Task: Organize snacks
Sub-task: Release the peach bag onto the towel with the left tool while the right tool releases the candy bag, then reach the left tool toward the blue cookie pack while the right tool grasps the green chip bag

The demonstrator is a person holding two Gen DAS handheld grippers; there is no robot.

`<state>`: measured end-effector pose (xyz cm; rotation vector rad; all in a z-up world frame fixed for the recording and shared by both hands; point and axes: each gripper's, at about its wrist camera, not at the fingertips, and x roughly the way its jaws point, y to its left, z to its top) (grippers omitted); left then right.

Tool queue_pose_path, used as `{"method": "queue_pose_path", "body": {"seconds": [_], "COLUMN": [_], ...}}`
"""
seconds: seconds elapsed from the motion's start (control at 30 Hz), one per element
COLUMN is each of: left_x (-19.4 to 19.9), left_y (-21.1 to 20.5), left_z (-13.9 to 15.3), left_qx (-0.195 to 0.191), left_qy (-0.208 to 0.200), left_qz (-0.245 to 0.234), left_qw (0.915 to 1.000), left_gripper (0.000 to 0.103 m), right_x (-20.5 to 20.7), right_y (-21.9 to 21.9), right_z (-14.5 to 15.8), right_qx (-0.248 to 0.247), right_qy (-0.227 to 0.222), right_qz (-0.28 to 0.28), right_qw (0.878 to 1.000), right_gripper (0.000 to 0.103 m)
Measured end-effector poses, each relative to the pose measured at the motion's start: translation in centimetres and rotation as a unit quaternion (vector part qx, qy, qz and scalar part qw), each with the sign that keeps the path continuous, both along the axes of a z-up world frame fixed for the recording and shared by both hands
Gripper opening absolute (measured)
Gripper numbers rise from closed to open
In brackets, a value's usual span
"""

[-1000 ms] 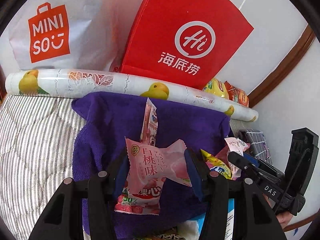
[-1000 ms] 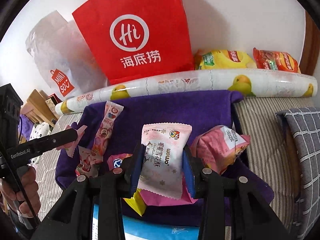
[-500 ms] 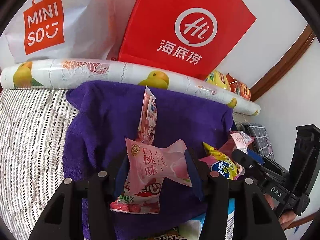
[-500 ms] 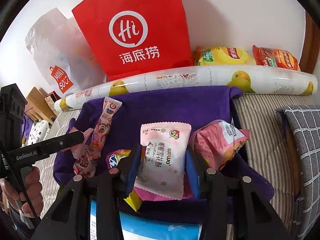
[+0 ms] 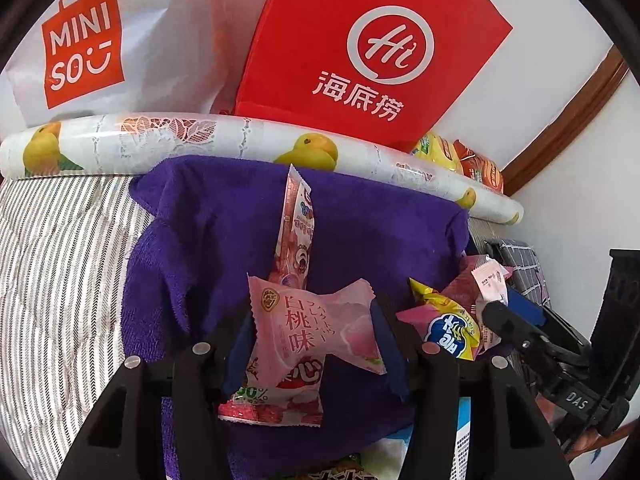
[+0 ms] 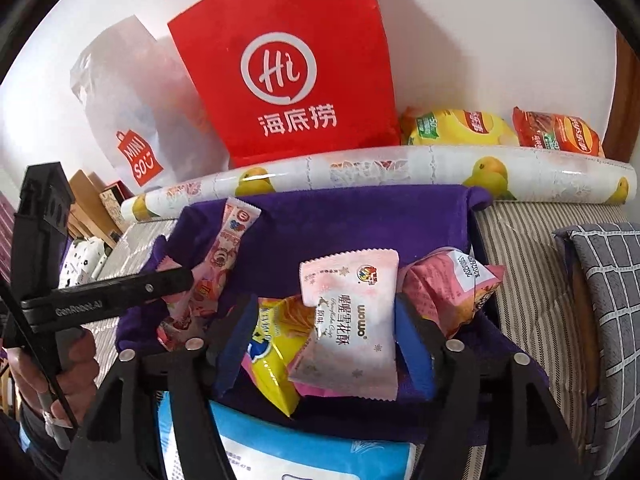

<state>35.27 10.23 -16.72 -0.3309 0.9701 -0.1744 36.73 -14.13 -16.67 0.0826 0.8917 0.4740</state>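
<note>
My left gripper is shut on a pink peach-flavour snack packet, held over a purple towel. A long pink stick packet and a pink-red packet lie on the towel behind and under it. My right gripper stands open around a pale pink snowflake-crisp packet that rests on a yellow packet. A pink bag lies to its right.
A red paper bag and a white Miniso bag stand against the wall behind a fruit-print roll. Yellow and orange chip bags sit at the back right. A blue-white pack lies in front.
The right gripper's jaws have widened and let go of the pale pink packet, which now lies on the yellow packet. The left gripper drew back slightly, still holding the peach packet.
</note>
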Motion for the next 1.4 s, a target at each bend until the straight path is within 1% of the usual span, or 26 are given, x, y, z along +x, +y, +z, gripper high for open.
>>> {"method": "queue_pose_path", "body": {"seconds": [0.03, 0.13, 0.23, 0.3, 0.4, 0.53, 0.6, 0.7, 0.77, 0.83, 0.93, 1.0, 1.07, 1.17, 1.23, 1.3, 1.4], "left_x": [0.0, 0.0, -0.4, -0.7, -1.6, -3.6, -4.7, -6.7, -8.1, -9.4, -11.0, -11.9, -12.8, -13.8, -14.2, -14.6, -15.2], "left_y": [0.0, -0.1, -0.4, -0.4, -0.4, -0.3, 0.1, 1.1, 2.1, 2.9, 4.0, 4.9, 5.8, 7.0, 7.5, 8.1, 8.8], "left_z": [0.1, 0.5, 1.4, 1.9, 2.7, 3.9, 4.5, 5.4, 6.0, 6.3, 6.3, 6.1, 5.5, 4.5, 4.0, 3.3, 2.6], "left_qx": [-0.002, -0.003, 0.008, 0.006, -0.005, -0.008, -0.012, -0.021, -0.022, -0.013, 0.009, 0.015, 0.014, 0.011, 0.010, 0.007, 0.005], "left_qy": [0.000, -0.006, -0.016, -0.021, -0.027, -0.032, -0.036, -0.040, -0.042, -0.042, -0.042, -0.039, -0.033, -0.026, -0.023, -0.018, -0.014], "left_qz": [-0.001, 0.000, 0.004, 0.004, 0.004, 0.002, 0.005, 0.013, 0.022, 0.033, 0.048, 0.055, 0.062, 0.068, 0.072, 0.074, 0.074], "left_qw": [1.0000, 1.0000, 0.9998, 0.9998, 0.9996, 0.9995, 0.9993, 0.9989, 0.9986, 0.9985, 0.9979, 0.9976, 0.9974, 0.9973, 0.9971, 0.9971, 0.9971], "left_gripper": [0.057, 0.070, 0.074, 0.074, 0.074, 0.074, 0.074, 0.074, 0.074, 0.074, 0.074, 0.074, 0.074, 0.074, 0.074, 0.074, 0.074], "right_x": [-0.1, -0.5, -1.0, -1.5, -2.7, -4.9, -6.1, -8.3, -9.5, -10.7, -12.3, -13.0, -13.8, -14.6, -14.6, -14.3, -13.6], "right_y": [-0.1, -0.4, -0.6, -0.6, -0.6, -0.7, -0.9, -1.1, -0.7, 0.2, 1.9, 3.0, 4.6, 6.8, 8.3, 9.5, 10.7], "right_z": [0.2, 0.8, 1.7, 2.3, 3.2, 4.5, 5.1, 6.3, 6.7, 6.8, 6.5, 6.0, 5.3, 4.5, 4.0, 3.5, 2.5], "right_qx": [0.004, 0.013, 0.014, 0.009, -0.014, -0.040, -0.038, -0.011, 0.000, -0.001, -0.007, -0.012, -0.023, -0.038, -0.050, -0.062, -0.070], "right_qy": [-0.003, -0.015, -0.029, -0.036, -0.050, -0.071, -0.079, -0.088, -0.086, -0.078, -0.069, -0.061, -0.056, -0.059, -0.062, -0.060, -0.050], "right_qz": [-0.002, -0.005, -0.010, -0.013, -0.021, -0.037, -0.039, -0.027, -0.017, -0.001, 0.016, 0.032, 0.051, 0.074, 0.082, 0.088, 0.097], "right_qw": [1.000, 1.000, 0.999, 0.999, 0.998, 0.996, 0.995, 0.996, 0.996, 0.997, 0.997, 0.998, 0.997, 0.995, 0.993, 0.992, 0.992], "right_gripper": [0.071, 0.071, 0.074, 0.075, 0.076, 0.079, 0.079, 0.079, 0.079, 0.079, 0.070, 0.063, 0.062, 0.062, 0.058, 0.052, 0.048]}}
